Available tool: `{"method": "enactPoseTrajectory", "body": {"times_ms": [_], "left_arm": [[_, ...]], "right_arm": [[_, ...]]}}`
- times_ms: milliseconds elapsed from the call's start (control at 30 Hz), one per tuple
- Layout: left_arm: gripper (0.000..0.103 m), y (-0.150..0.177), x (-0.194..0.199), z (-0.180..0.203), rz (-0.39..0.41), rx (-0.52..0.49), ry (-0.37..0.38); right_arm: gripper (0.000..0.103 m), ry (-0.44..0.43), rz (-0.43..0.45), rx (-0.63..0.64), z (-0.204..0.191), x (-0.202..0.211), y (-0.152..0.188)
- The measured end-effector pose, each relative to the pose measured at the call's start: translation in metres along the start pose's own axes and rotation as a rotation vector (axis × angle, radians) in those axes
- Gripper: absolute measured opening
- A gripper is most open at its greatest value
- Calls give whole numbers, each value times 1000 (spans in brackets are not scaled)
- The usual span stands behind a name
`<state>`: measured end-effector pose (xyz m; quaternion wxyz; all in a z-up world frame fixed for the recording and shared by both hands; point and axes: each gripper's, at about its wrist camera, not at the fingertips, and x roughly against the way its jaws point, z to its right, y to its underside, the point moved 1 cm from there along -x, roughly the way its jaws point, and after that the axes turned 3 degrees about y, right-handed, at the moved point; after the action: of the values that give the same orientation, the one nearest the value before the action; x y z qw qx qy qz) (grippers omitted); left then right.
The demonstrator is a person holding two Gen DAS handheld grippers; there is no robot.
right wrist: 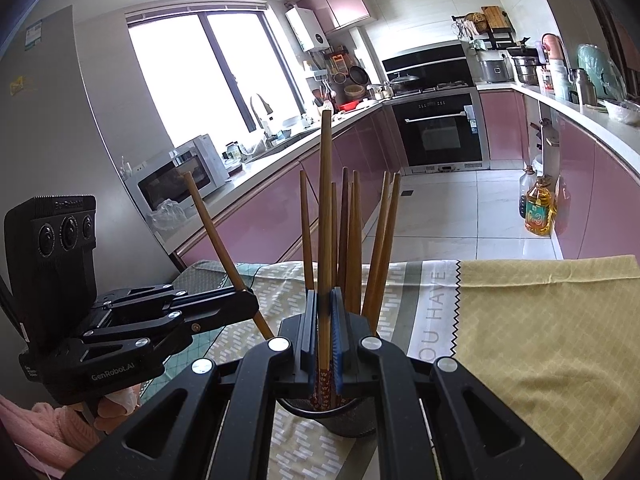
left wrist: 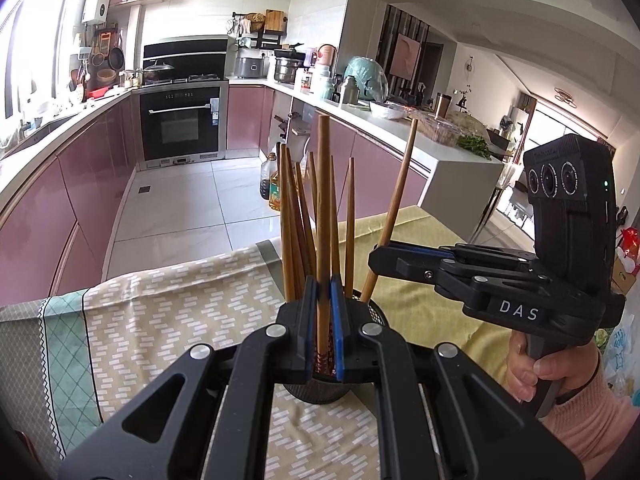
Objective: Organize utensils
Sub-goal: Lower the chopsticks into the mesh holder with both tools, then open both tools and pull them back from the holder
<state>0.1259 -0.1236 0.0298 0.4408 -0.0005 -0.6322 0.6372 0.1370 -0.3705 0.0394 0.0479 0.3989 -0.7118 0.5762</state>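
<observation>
A black mesh cup stands on the tablecloth with several brown chopsticks in it, thin ends up. My left gripper is shut on one upright chopstick whose patterned lower end reaches into the cup. In the right wrist view the same left gripper grips that stick, which leans there. My right gripper is shut on another chopstick, its patterned end inside the cup's rim. In the left wrist view the right gripper comes in from the right, its stick leaning.
The table carries a patterned beige and green cloth and a yellow one; its far edge drops to the tiled kitchen floor. Pink cabinets, an oven and oil bottles on the floor lie beyond. A hand in a pink sleeve holds the right gripper.
</observation>
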Motion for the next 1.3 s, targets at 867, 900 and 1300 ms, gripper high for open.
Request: {"method": "enactPoseTrajectory", "body": {"times_ms": [867, 900, 1300], "left_arm": [[8, -5, -30, -18, -36, 17, -30], [8, -5, -31, -19, -37, 19, -31], [9, -2, -50, -27, -73, 27, -37]], "right_arm": [[6, 0, -52, -19, 7, -23, 2], [6, 0, -51, -20, 7, -24, 1], [8, 3, -49, -26, 6, -26, -2]]}}
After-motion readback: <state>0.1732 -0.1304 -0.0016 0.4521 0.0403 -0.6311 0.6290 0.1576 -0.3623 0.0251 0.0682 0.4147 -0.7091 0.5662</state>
